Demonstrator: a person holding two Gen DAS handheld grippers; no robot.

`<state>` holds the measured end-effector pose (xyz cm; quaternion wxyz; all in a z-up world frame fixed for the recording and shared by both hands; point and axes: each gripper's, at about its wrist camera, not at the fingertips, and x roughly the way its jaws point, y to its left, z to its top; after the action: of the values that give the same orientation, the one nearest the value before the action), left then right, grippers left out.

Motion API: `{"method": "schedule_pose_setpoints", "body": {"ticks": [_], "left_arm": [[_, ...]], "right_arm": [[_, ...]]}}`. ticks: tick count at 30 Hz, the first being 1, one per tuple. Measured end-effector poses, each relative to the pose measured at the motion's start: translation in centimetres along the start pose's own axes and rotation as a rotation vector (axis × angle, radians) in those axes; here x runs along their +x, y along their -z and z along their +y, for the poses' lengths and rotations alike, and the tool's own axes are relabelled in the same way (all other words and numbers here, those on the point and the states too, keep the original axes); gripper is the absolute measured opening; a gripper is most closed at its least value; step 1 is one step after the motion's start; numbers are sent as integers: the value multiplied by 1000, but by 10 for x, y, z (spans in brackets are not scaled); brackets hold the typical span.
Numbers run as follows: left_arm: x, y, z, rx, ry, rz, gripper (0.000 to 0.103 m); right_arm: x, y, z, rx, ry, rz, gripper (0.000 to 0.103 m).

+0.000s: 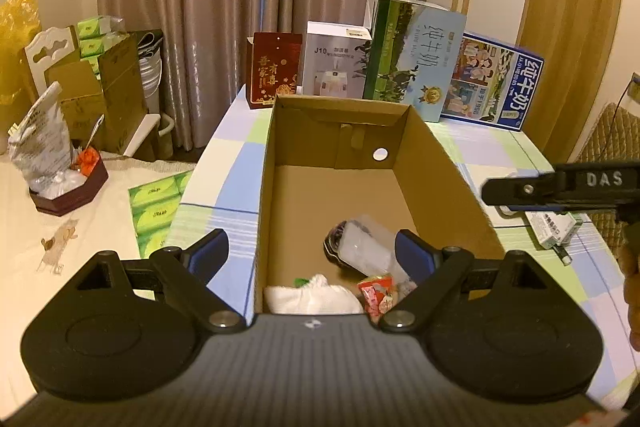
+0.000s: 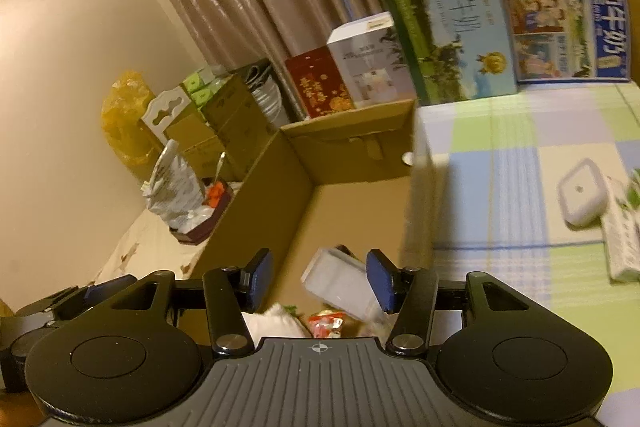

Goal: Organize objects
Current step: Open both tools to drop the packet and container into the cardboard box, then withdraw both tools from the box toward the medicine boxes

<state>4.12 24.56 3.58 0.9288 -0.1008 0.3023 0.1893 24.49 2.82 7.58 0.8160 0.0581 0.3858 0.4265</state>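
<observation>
we see both grippers empty: left gripper (image 1: 312,255) spread wide over the cardboard box (image 1: 276,163), right gripper (image 2: 318,277) apart above a clear container (image 2: 340,283) inside.

An open brown cardboard box (image 1: 436,163) holds a white cloth pouch (image 1: 316,295), a red snack packet (image 1: 378,295) and a clear plastic case (image 1: 366,247), clustered at six o'clock.

Your left hand-held gripper (image 1: 312,253) is black with blue pads (image 1: 412,257), silver screws and a ribbed grey body; "DAS" marks the right hand-held gripper (image 1: 560,189) at 3 o'clock.
</observation>
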Motion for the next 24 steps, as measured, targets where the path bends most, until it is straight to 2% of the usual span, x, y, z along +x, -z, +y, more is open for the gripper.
{"method": "schedule_pose_setpoints", "body": {"ticks": [9, 16, 24], "left_arm": [[-37, 16, -27, -21, 28, -16, 90], [-59, 25, -66, -13, 87, -19, 94], [-67, 30, -122, 57, 161, -7, 100]], "right_arm": [[-77, 38, -24, 21, 125, -46, 60], [-137, 58, -48, 48, 226, -94, 74], [-182, 70, -77, 96, 303, -137, 88]]}}
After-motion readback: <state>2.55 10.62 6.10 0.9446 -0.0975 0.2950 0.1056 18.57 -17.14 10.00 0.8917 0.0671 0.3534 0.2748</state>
